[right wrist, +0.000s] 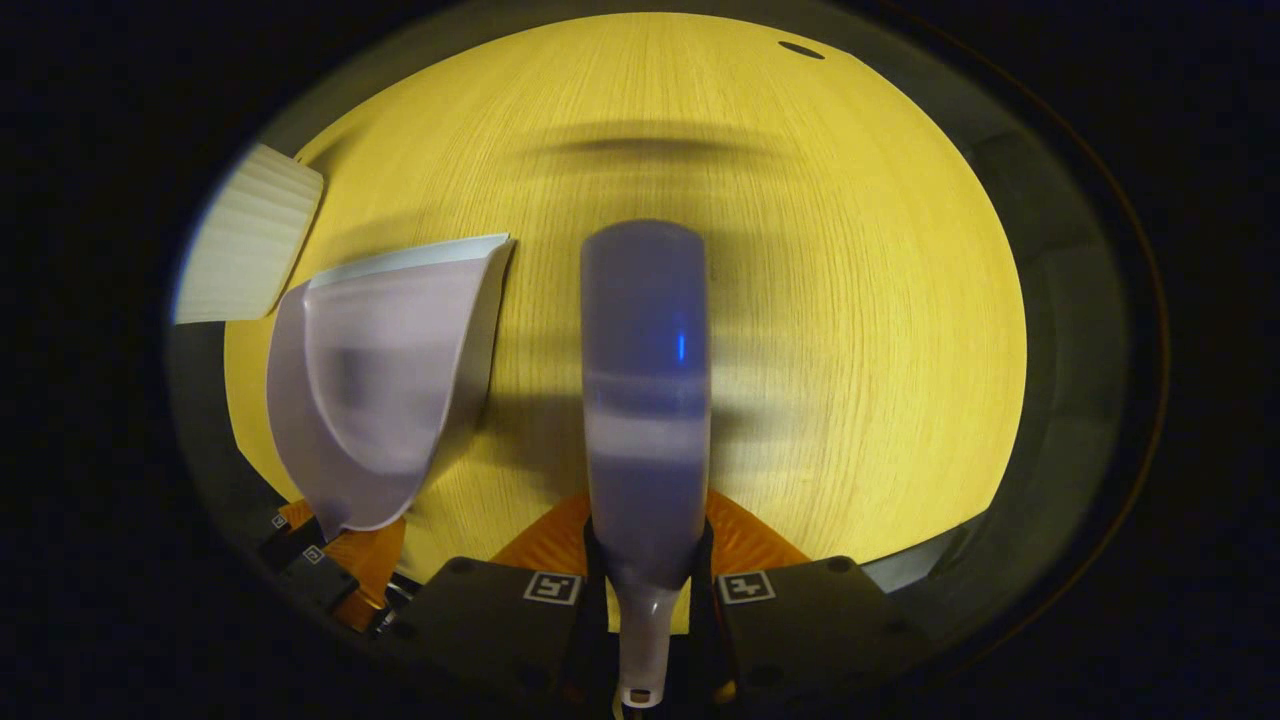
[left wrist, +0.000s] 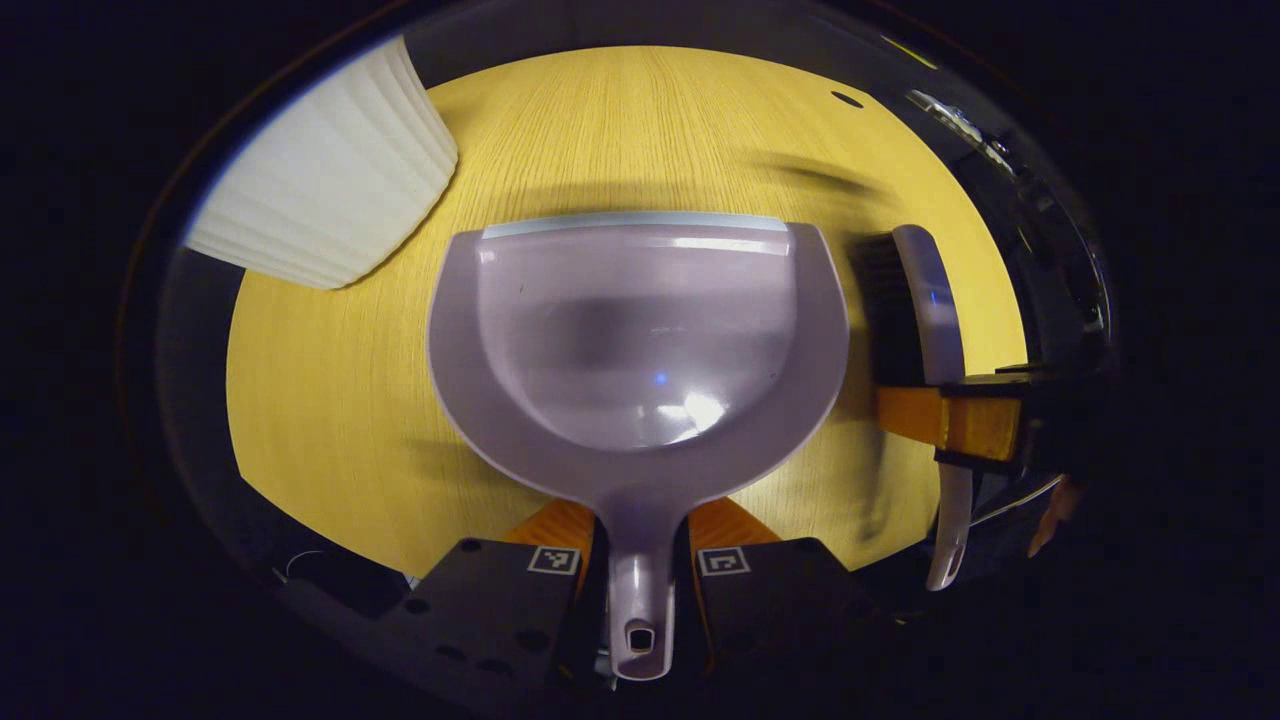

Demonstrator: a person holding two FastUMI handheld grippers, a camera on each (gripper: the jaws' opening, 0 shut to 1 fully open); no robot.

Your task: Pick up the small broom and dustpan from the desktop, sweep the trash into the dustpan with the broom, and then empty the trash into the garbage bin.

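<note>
A pale grey dustpan (left wrist: 640,330) hangs level over the yellow wooden desktop (left wrist: 330,400). My left gripper (left wrist: 640,535) is shut on its handle. To its right is the small broom (left wrist: 925,300), black bristles turned toward the pan, with my right gripper (left wrist: 985,425) clamped on its handle. In the right gripper view the broom's grey back (right wrist: 645,390) rises straight ahead from my right gripper (right wrist: 648,550), which is shut on the handle. In the same view the dustpan (right wrist: 380,380) sits to the left, with the left gripper (right wrist: 330,560) below it.
A white ribbed garbage bin (left wrist: 320,180) stands at the far left of the desktop, close to the dustpan's front corner; in the right gripper view the bin (right wrist: 245,250) is at the upper left. A small dark hole (left wrist: 847,99) lies near the desk's far edge.
</note>
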